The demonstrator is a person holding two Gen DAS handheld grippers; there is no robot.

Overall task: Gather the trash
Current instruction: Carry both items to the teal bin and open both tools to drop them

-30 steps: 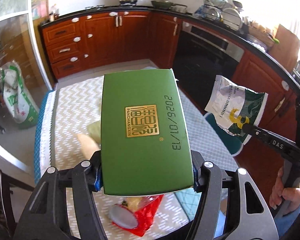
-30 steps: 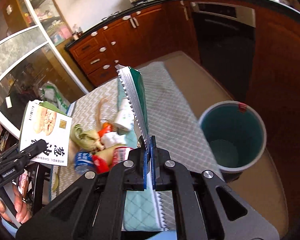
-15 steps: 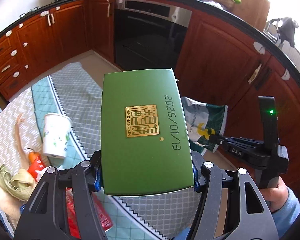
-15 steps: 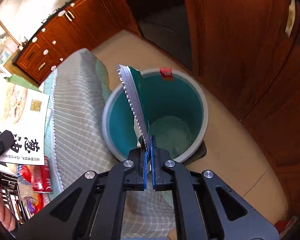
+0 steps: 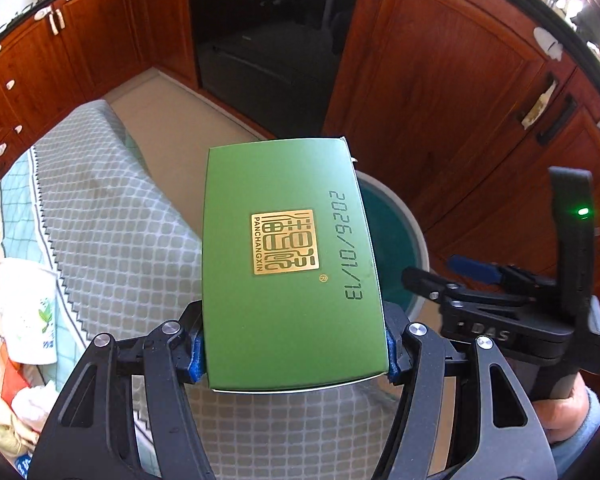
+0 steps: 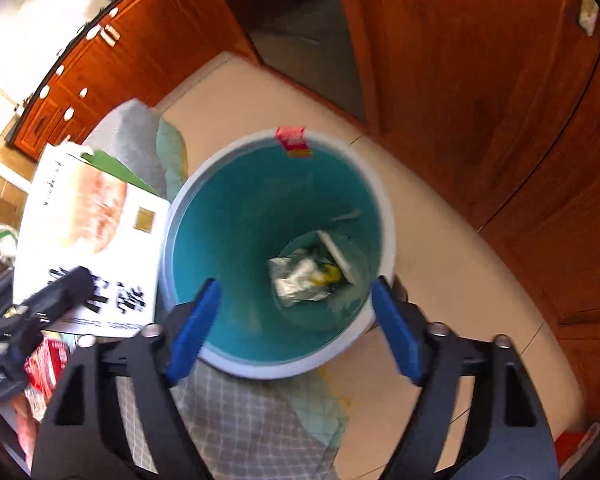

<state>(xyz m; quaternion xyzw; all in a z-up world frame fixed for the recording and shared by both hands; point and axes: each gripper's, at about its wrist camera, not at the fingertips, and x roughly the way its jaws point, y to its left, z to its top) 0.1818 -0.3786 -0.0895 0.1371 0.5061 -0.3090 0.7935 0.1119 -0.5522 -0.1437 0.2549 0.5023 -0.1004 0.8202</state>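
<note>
The green box (image 5: 287, 264) is clamped in the left claw (image 5: 293, 354); the right claw (image 6: 295, 320), jaws just opened and empty, is held over the bin (image 6: 235, 216) containing the wrapper (image 6: 306, 276).

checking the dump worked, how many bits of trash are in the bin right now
1: a crumpled snack bag lies at the bottom of the bin, below the open right gripper. Anything beneath it would be hidden.
</note>
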